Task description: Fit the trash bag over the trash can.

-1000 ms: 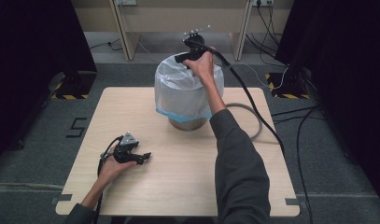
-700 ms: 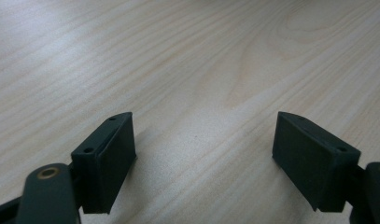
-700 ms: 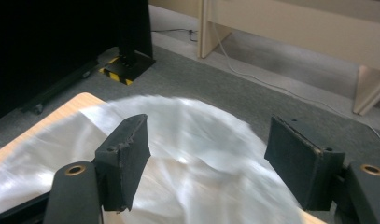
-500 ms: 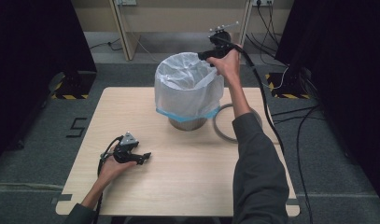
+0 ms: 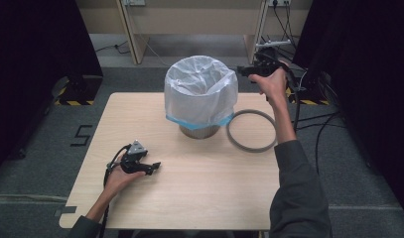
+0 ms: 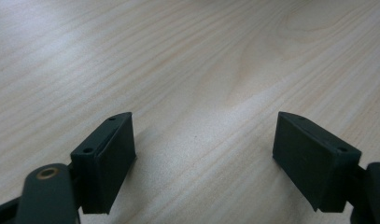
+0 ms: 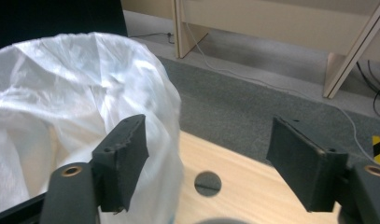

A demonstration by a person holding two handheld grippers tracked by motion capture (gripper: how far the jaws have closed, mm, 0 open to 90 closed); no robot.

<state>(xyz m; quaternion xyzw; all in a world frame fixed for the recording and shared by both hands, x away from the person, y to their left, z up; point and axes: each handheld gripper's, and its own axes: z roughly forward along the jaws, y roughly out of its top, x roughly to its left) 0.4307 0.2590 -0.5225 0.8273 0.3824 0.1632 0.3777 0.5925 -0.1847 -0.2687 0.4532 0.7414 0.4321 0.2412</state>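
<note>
High view: I see my right gripper [image 5: 245, 70] held in the air off the far right side of the bin [image 5: 199, 130], at rim height, jaws pointing toward the white bag [image 5: 199, 91] that lines it. Nothing between the jaws; they have just been opening. The bag drapes over the bin's rim and down its outside, its blue edge just above the bin's bare base. A grey ring [image 5: 252, 130] lies flat on the table [image 5: 189, 198], below my right gripper and close beside the bin's base. My left gripper [image 5: 149, 166] rests low on the table, near side, well apart from the bin, jaws pointing toward the table's middle. Left gripper view: jaws spread wide, empty, bare wood grain [image 6: 187, 70] between and ahead of them. Right gripper view: jaws spread, nothing pinched. The bag [image 7: 61, 93] sits ahead, on the side of the jaw at the left of this view, and that jaw overlaps it in the picture; can't tell whether it touches the plastic. Between the jaws I see the table's far edge with a round cable hole [image 7: 208, 183], then grey floor [image 7: 253, 112] and wooden furniture legs [image 7: 184, 25] beyond.
</note>
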